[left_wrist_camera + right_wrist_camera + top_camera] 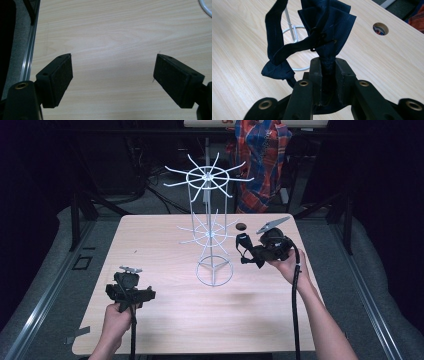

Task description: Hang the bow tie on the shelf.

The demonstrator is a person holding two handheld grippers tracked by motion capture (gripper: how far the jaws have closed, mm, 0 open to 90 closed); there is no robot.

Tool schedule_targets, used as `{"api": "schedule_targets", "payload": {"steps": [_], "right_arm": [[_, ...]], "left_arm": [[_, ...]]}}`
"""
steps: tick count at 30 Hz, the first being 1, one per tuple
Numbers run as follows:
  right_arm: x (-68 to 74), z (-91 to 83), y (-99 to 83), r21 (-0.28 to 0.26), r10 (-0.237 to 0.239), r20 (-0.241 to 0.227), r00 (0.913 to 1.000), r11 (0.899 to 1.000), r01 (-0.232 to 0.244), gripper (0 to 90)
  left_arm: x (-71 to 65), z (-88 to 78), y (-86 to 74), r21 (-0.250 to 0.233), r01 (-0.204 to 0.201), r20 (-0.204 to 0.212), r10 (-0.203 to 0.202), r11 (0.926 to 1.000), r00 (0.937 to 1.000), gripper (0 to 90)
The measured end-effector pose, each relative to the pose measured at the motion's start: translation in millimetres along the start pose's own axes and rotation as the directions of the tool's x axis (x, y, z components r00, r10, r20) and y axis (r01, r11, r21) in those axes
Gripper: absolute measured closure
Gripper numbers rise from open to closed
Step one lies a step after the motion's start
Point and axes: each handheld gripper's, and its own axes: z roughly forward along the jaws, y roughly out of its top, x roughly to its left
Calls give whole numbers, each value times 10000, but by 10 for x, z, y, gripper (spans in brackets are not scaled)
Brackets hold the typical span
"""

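right gripper [328, 65]: pinching navy bow tie [322, 32], its upper end cut off at 12 | tie: over table [165, 245], at 3 o'clock of wire rack [212, 232] | left gripper [112, 75]: spread, nothing between, rack base cut off at 1

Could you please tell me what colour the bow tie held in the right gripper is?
The bow tie is dark navy blue, clearest in the right gripper view.
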Motion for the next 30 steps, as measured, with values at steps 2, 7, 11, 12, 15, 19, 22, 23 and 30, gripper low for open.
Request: {"api": "schedule_targets", "payload": {"steps": [2,7,11,12,15,19,22,23,30], "right_arm": [[9,12,13,27,1,-26,10000,10000,-1,769],[24,42,32,27,-5,-31,10000,10000,5,769],[37,68,47,12,-6,-14,10000,10000,6,769],[41,80,50,-8,1,-29,10000,10000,-1,769],[58,111,65,8,0,-63,10000,10000,0,768],[80,145,83,-26,15,-74,10000,10000,-16,768],[91,165,94,-2,22,-110,9999,10000,-22,768],[94,178,96,-74,-11,-98,10000,10000,10,768],[132,227,123,-11,-96,-94,9999,10000,96,768]], "left_arm": [[0,0,0,-6,1,-1,-1,10000,10000,162],[-2,-1,0,-4,2,2,-2,10000,10000,162],[-3,-1,0,-5,2,6,-2,10000,10000,162],[-2,0,0,-4,-1,2,1,10000,10000,162],[-2,1,0,-8,1,1,-1,10000,10000,162],[-2,0,0,-11,1,5,-1,10000,10000,162],[-3,-1,0,-10,-1,9,1,10000,10000,162],[-4,-1,0,-14,-1,8,1,10000,10000,162],[-4,0,0,-8,-8,14,8,10000,10000,162]]}}
